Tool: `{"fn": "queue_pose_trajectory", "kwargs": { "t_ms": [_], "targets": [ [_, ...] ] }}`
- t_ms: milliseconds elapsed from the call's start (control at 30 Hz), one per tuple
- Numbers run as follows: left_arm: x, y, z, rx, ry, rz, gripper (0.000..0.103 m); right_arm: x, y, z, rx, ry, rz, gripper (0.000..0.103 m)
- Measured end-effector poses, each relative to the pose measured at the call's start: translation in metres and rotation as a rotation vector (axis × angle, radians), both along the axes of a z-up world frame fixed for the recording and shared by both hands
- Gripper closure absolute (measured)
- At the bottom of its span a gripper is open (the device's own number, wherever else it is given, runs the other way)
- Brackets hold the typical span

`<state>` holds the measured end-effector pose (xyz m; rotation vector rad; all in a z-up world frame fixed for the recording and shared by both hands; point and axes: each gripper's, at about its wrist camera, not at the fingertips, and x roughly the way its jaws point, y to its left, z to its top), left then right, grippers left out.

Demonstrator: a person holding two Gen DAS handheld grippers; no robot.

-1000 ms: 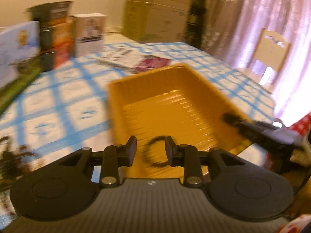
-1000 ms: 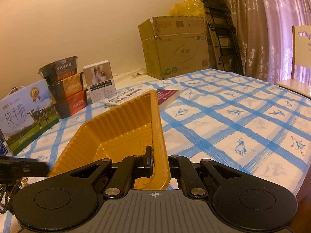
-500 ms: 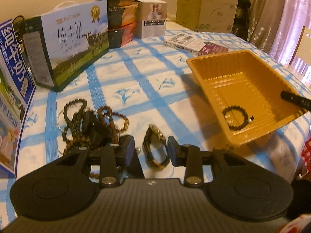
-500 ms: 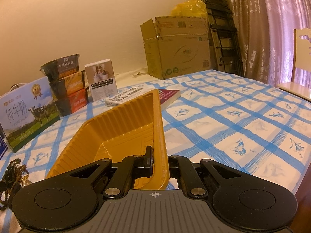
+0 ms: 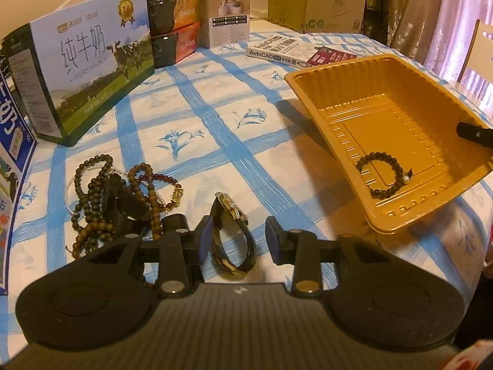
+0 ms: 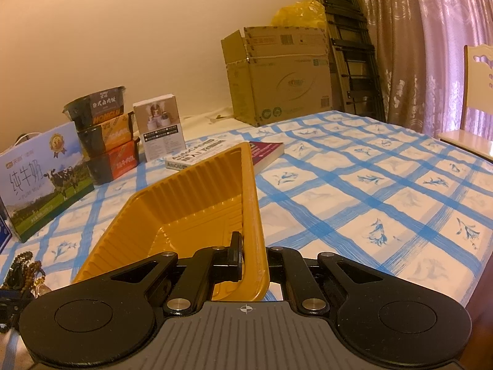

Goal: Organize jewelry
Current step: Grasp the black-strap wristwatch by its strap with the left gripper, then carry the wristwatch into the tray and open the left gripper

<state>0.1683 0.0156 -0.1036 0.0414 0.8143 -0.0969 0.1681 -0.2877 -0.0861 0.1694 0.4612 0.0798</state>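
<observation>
Left wrist view: my left gripper (image 5: 235,243) hung open over the table (image 5: 215,117), its pads either side of a wristwatch (image 5: 232,236) lying on its edge, not yet pressing it. A tangle of bead strings (image 5: 101,197) lay just beside, to the left. One dark bracelet (image 5: 383,171) already sat in the yellow tray (image 5: 385,98).

Right wrist view: my right gripper (image 6: 251,257) was clenched on the tray's near wall (image 6: 252,215), tipping it up, I judged to keep its mouth facing the left gripper's drops.
</observation>
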Motion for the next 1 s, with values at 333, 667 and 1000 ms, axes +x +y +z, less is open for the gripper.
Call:
{"fn": "queue_pose_trajectory", "kwargs": {
  "t_ms": [333, 667, 1000],
  "targets": [
    [0.020, -0.002, -0.013, -0.017, 0.036, 0.018, 0.079, 0.000, 0.000, 0.000, 0.000, 0.002, 0.001, 0.097],
    [0.024, 0.004, -0.017, -0.062, 0.047, 0.052, 0.092, 0.000, -0.001, -0.001, 0.000, 0.005, 0.000, 0.097],
    [0.010, -0.001, 0.014, -0.092, -0.025, -0.001, 0.095, -0.001, -0.001, -0.001, -0.002, 0.004, 0.001, 0.097]
  ]
}}
